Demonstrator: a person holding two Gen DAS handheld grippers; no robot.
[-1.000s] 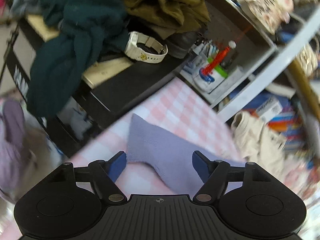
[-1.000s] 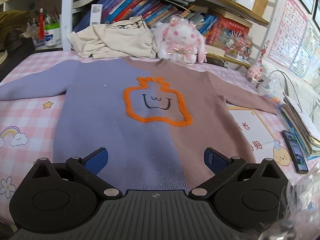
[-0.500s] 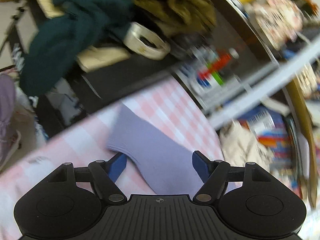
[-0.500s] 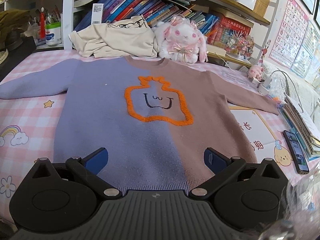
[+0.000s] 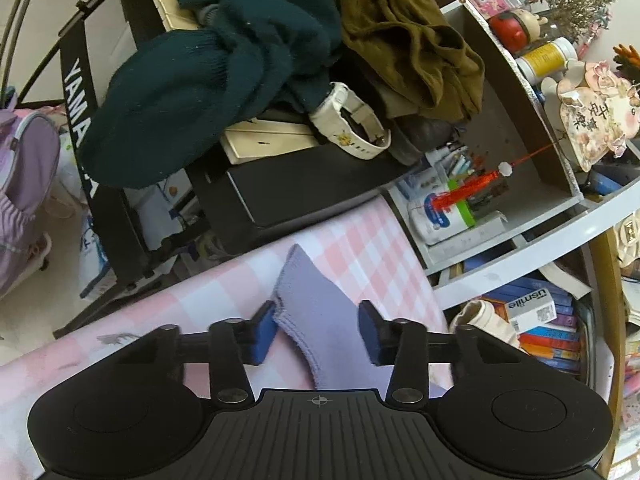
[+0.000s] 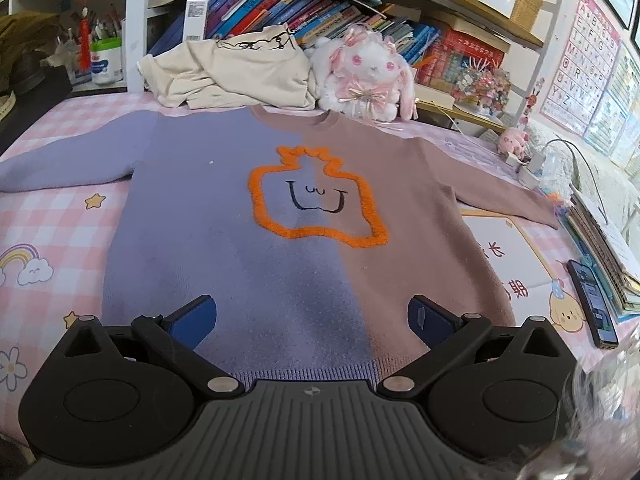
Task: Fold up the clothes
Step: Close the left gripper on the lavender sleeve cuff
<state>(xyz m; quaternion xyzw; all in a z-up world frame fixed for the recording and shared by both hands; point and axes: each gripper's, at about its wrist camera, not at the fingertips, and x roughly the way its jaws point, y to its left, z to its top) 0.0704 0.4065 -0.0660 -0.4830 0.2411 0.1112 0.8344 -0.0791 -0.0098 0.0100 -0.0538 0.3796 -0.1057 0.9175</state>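
Soft knit, half purple and half dusty pink: that is your sweater (image 6: 280,248), lying flat and face up on the pink checked bed sheet (image 6: 52,232). Both sleeves are spread out to the sides. It looks light and floppy, so it will bend and sag wherever you lift it, and thick enough not to slip away easily.

Your left tongs (image 5: 316,330) sit around the purple sleeve cuff (image 5: 308,300). Earlier frames are given, so note the jaws have just been closing in on it. The left pad is right at the cuff's edge, but the right pad looks apart from the cloth, so the cuff is not pinched yet. The cuff's ribbed end is a good, firm place to grab.

Your right tongs (image 6: 312,318) are wide open above the hem (image 6: 312,372), holding nothing.

Behind the sweater lie a cream top (image 6: 236,72) and a plush bunny (image 6: 364,72).
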